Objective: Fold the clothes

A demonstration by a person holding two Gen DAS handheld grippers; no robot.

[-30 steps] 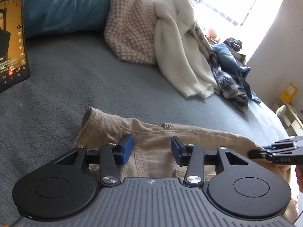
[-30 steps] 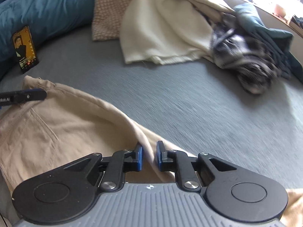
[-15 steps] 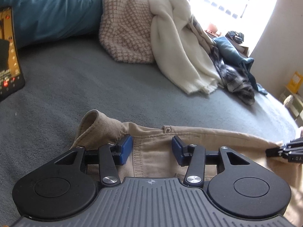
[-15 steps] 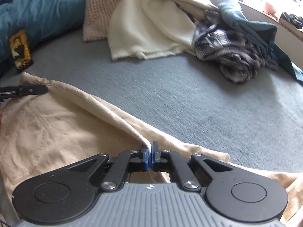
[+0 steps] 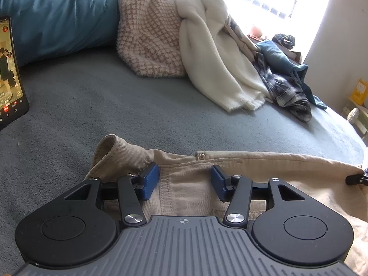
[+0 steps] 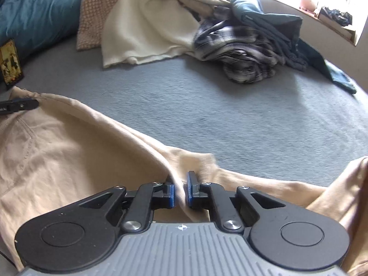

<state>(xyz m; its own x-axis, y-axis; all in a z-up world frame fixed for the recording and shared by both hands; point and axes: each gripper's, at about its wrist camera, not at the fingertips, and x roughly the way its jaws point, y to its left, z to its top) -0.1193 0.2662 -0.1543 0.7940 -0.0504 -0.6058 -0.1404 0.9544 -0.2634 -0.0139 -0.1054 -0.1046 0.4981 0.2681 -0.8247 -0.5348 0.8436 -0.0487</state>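
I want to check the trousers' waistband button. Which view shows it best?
The left wrist view: the button sits in focus on the waistband of the tan trousers, just beyond the open left gripper. The right wrist view shows the trousers but no button.

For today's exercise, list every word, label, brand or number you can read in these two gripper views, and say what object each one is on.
None can be read.
Phone screen: small lines of text and icons, too small to read; in the right wrist view it is blurred.
Yellow box by the wall: no print legible.
Left gripper and right gripper: only a crosshair mark, no lettering.
Beige trousers: no label visible.
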